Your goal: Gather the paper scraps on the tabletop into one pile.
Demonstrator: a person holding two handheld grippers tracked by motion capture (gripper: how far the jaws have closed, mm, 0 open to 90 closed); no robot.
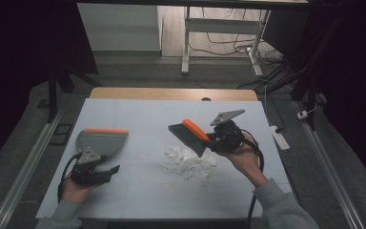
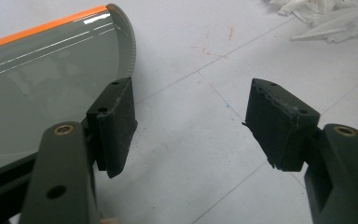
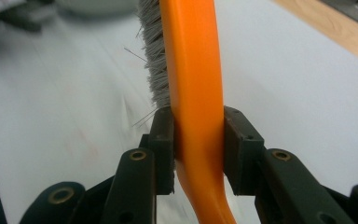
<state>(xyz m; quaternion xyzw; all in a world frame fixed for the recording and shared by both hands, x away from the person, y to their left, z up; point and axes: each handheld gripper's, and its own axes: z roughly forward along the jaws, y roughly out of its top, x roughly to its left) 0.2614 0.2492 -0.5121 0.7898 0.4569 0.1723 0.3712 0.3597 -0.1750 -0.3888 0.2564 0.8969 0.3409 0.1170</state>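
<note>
A grey dustpan [image 1: 102, 140] with an orange front edge lies on the left of the white table top [image 1: 138, 112]. My left gripper [image 1: 110, 168] rests just in front of it, jaws open and empty. In the left gripper view the dustpan [image 2: 51, 79] sits beside the left pad, with bare table between the pads of the left gripper [image 2: 191, 121]. My right gripper [image 1: 213, 139] is shut on the orange handle of a brush [image 1: 194, 130], held in the air above a pile of white scraps [image 1: 189, 162]. In the right gripper view my right gripper [image 3: 198, 144] clamps the handle [image 3: 193, 70], grey bristles [image 3: 154, 56] to its left.
The scraps [image 2: 326, 16] lie right of the table's centre. A wooden table edge [image 1: 171, 94] runs behind the white top. Metal rails flank the table, a white power strip [image 1: 279, 136] lies on the floor at right, and desk legs and cables stand beyond.
</note>
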